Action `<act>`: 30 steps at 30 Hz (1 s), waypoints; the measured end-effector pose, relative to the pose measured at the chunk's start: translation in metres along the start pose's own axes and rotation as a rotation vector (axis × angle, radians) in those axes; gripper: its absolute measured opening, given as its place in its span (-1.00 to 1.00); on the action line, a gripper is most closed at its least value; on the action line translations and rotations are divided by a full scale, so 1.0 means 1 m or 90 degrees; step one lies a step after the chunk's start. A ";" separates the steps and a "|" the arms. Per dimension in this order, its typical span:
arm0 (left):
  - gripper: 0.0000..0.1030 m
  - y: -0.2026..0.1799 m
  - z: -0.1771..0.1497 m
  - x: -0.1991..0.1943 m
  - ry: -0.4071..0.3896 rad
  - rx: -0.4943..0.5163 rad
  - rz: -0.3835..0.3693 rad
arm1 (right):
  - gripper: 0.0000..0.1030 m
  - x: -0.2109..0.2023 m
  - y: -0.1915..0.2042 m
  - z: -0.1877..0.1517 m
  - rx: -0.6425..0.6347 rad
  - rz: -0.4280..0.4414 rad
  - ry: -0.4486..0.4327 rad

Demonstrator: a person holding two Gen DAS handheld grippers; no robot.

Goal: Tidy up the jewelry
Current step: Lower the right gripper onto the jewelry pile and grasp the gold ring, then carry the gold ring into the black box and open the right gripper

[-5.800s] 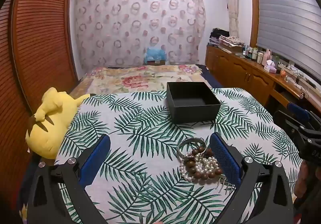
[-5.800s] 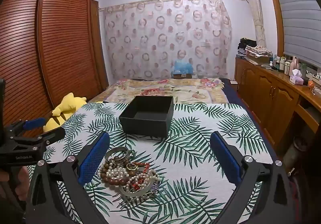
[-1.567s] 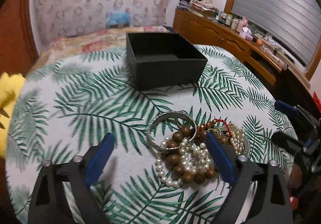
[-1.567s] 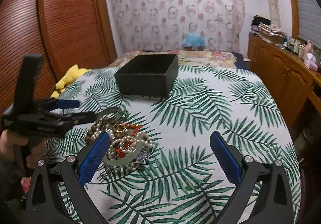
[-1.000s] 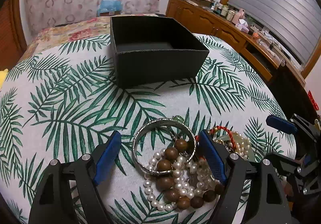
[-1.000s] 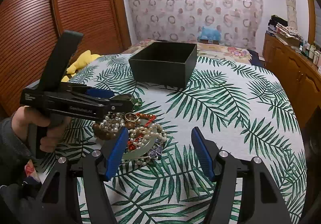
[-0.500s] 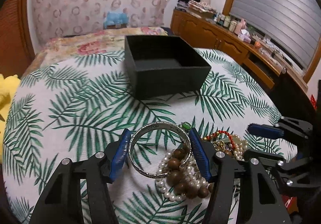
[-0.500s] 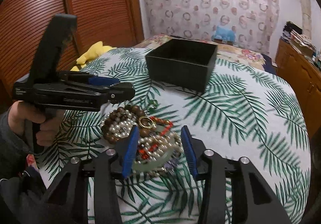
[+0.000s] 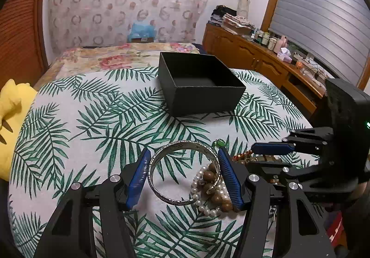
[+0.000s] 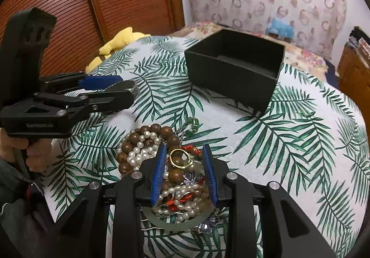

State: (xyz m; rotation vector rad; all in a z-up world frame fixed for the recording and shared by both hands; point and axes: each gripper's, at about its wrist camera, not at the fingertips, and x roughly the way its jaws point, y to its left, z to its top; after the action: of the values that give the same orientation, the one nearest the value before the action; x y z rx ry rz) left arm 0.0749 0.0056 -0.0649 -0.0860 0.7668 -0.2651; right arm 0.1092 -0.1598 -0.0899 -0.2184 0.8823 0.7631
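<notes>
My left gripper [image 9: 183,160] is shut on a silver bangle [image 9: 175,148] and holds it above the palm-leaf cloth, in front of the open black box [image 9: 201,86]. In the right wrist view the left gripper [image 10: 120,89] shows at the left with the bangle's edge [image 10: 133,86] between its pads. My right gripper [image 10: 184,153] has its jaws narrowed around the jewelry pile [image 10: 148,142], straddling a gold ring [image 10: 180,158] and wooden beads; whether it grips anything is unclear. The pile holds pearls, wooden beads, red beads and a pale green bangle [image 10: 175,223].
The black box also shows in the right wrist view [image 10: 235,73]. A yellow plush toy [image 9: 11,114] lies at the table's left edge. A green stone pendant [image 10: 193,126] lies beside the pile. A wooden sideboard [image 9: 266,66] stands to the right.
My left gripper closed on the silver bangle and lifted it off the pile. My right gripper moved onto the pile and narrowed its jaws around the ring and beads.
</notes>
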 end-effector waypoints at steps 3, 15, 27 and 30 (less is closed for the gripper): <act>0.11 -0.001 -0.002 0.001 0.001 0.001 -0.002 | -0.33 0.005 -0.002 0.002 0.005 0.019 0.010; 0.11 -0.004 -0.003 0.003 0.001 0.006 -0.003 | -0.57 -0.004 -0.004 0.003 -0.002 0.021 -0.006; 0.11 -0.005 0.016 0.002 -0.013 0.022 0.001 | -0.56 -0.032 -0.029 0.039 0.008 0.009 -0.066; 0.11 -0.005 0.029 0.003 -0.019 0.031 0.006 | -0.56 -0.034 -0.040 0.056 0.014 -0.006 -0.083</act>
State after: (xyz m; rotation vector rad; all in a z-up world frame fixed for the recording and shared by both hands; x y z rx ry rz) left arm 0.0963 -0.0007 -0.0454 -0.0406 0.7309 -0.2722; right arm 0.1577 -0.1800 -0.0337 -0.1519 0.7646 0.7505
